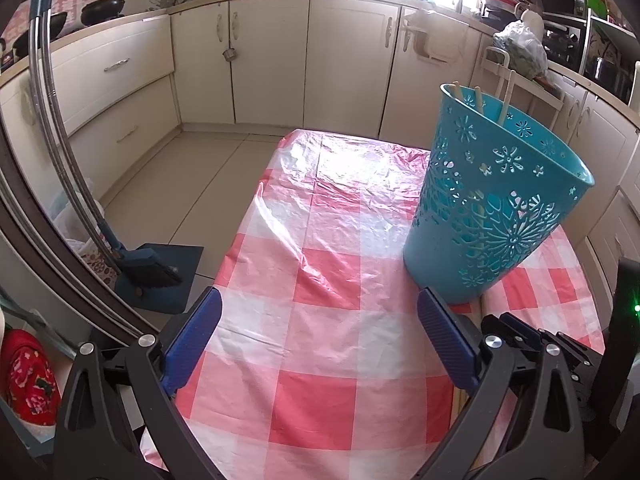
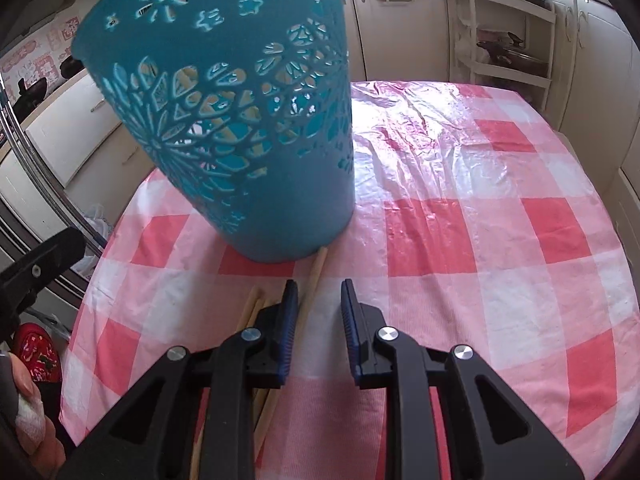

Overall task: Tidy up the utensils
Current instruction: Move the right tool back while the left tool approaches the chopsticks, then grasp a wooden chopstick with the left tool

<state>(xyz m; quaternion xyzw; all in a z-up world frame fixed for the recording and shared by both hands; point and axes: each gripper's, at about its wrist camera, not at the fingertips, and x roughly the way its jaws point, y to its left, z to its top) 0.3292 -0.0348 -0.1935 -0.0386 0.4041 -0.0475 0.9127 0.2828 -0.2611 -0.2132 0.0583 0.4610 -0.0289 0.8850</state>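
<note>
A teal cut-out basket (image 1: 492, 204) stands on the red-and-white checked table (image 1: 320, 280), also seen close up in the right wrist view (image 2: 240, 120). Wooden chopsticks (image 1: 478, 98) stick up inside it. More wooden chopsticks (image 2: 310, 292) lie on the cloth in front of the basket's base. My left gripper (image 1: 318, 340) is open wide and empty, low over the cloth left of the basket. My right gripper (image 2: 319, 300) is partly open and empty; one chopstick lies just inside its left finger (image 2: 290, 320), others under it. The right gripper also shows in the left wrist view (image 1: 532, 340).
Cream kitchen cabinets (image 1: 280, 60) ring the room. A blue dustpan and brush (image 1: 156, 268) stand on the floor left of the table. A white rack (image 2: 504, 28) stands behind the table. A red cloth (image 1: 32, 376) lies at lower left.
</note>
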